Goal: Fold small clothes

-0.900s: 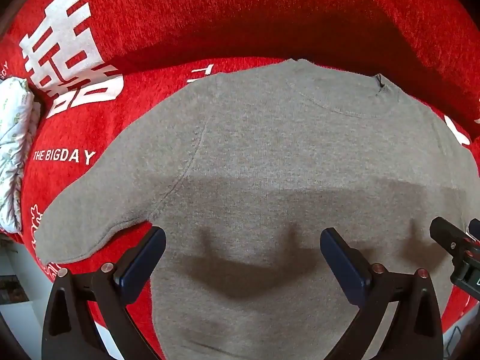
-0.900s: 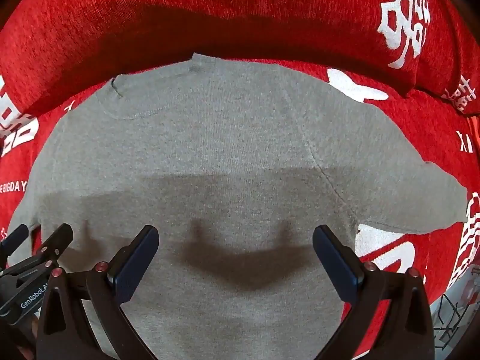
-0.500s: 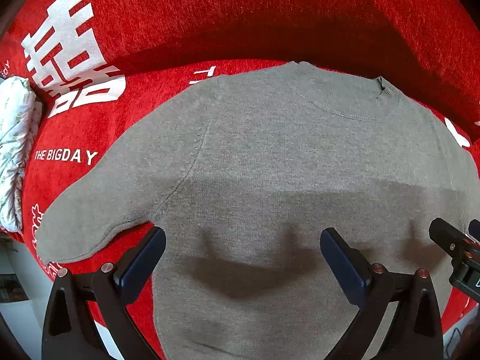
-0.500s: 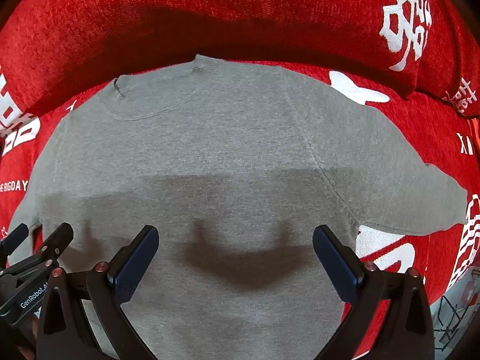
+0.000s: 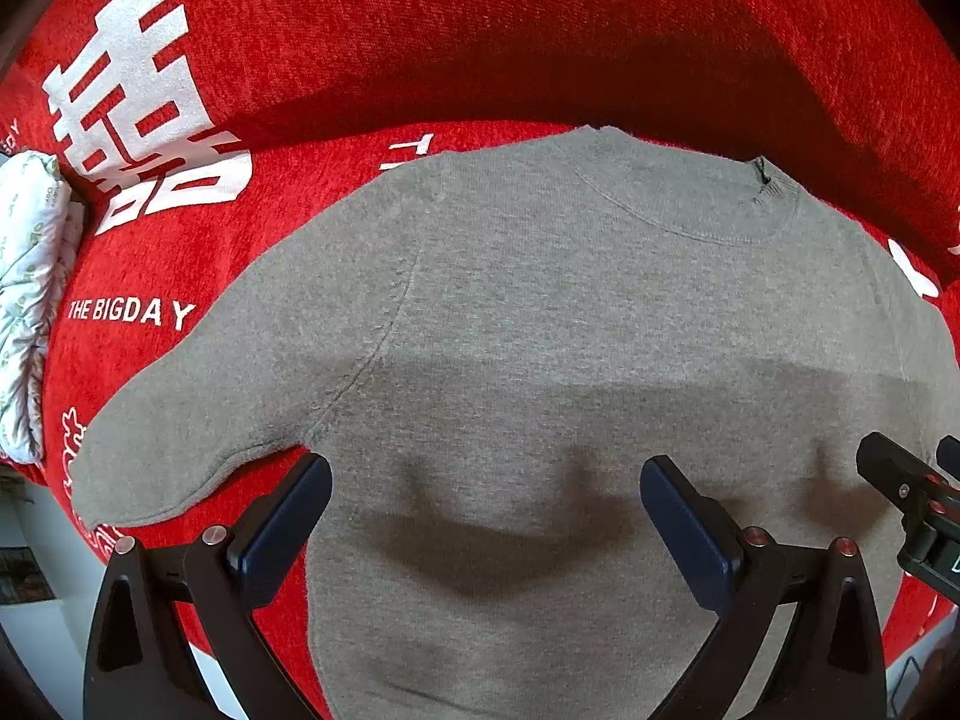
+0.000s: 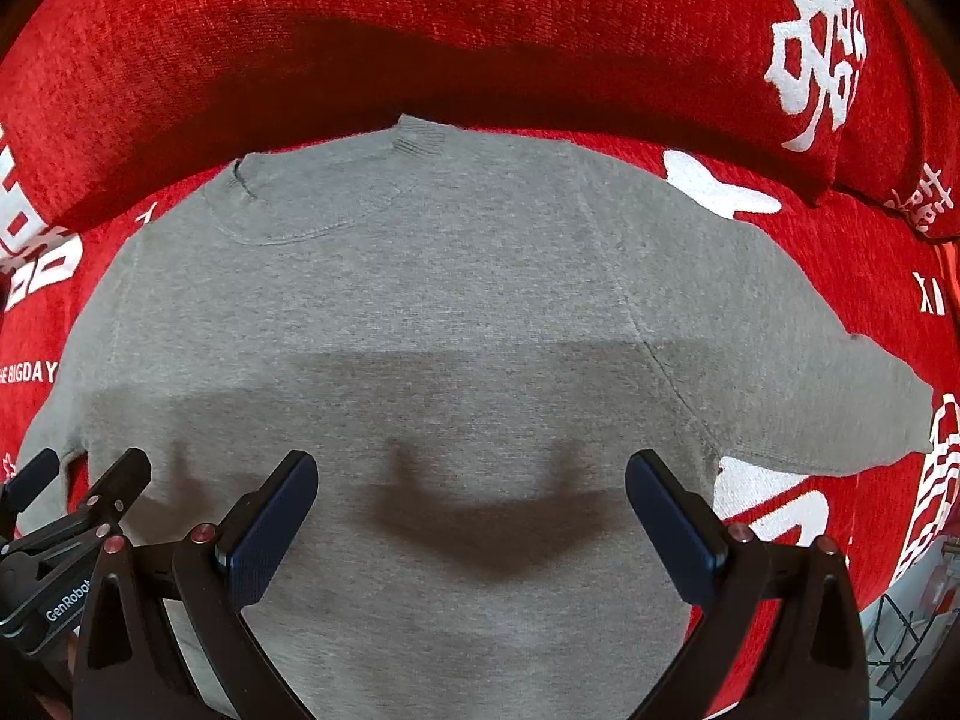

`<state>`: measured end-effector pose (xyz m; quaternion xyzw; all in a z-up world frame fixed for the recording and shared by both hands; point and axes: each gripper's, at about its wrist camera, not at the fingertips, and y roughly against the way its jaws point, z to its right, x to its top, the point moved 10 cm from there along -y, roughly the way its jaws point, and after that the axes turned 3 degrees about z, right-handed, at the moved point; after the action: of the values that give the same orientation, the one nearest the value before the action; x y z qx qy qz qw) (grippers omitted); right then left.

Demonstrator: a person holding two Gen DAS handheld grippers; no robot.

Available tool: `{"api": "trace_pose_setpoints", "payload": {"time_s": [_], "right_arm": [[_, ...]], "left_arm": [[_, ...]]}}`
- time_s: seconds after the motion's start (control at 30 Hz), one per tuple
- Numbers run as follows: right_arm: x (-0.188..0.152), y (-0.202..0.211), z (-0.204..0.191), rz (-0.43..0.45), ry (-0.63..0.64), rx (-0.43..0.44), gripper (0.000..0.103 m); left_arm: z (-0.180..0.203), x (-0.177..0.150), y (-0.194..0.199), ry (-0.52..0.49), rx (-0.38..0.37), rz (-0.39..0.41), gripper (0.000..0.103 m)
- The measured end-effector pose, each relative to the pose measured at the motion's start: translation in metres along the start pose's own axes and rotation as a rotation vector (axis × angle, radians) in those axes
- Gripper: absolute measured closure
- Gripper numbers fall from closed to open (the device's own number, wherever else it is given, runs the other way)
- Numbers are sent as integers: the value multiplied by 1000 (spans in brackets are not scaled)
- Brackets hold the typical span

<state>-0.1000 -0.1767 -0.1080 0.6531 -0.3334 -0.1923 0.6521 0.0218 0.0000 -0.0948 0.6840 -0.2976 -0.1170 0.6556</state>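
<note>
Two grippers hang over a grey sweater [image 5: 540,330] that lies flat and face up on a red sofa cover [image 5: 420,30], collar at the far side against the backrest, hem toward the camera. The left gripper [image 5: 486,522] has its jaws spread wide with nothing between them, and it sits above the lower left body just beside the armpit seam. The right gripper [image 6: 471,516] is equally wide and empty, above the lower right body. Neither appears to touch the knit; both cast shadows on it. Each sleeve [image 5: 198,420] angles out and down to its own side, so no fold looks started yet.

Risks, as I judge them: the knit is soft and thick, so a pinch taken from above may catch only the top layer and pull front away from back, leaving a lopsided fold. The chenille-like cover looks grippy, and dragging a sleeve across it could bunch the sweater or skew the collar. The hem lies near the seat's front edge, so a tug toward the camera could slide it off.

White characters and the words "THE BIGDAY" [image 5: 129,312] are printed on the cover. A pale patterned cloth [image 5: 30,300] sits at the far left. Little of the room shows beyond the seat.
</note>
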Motion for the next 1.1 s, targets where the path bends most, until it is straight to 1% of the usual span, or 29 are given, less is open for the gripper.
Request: {"api": "trace_pose_setpoints", "payload": {"time_s": [0.33,0.43,0.6,0.87,1.03,1.1], "right_arm": [[1,1,-1,3,5,-3,1],[1,1,-2,3,4,-3,1],[1,2,-4,3,3,-3,1],[-1,2,-4,6,5,0,1],[-1,3,-5,4,7,1,1],[-1,3,-5,5,8,1,1]], "left_arm": [[-3,2,-1,6,3,15,0],[-5,4,0,8,7,39,0],[-5,1,-1,4,6,4,0],[-11,2,0,8,15,44,0],[-9,0,-1,12,1,25,0],[-9,1,-1,15,2,29,0]]}}
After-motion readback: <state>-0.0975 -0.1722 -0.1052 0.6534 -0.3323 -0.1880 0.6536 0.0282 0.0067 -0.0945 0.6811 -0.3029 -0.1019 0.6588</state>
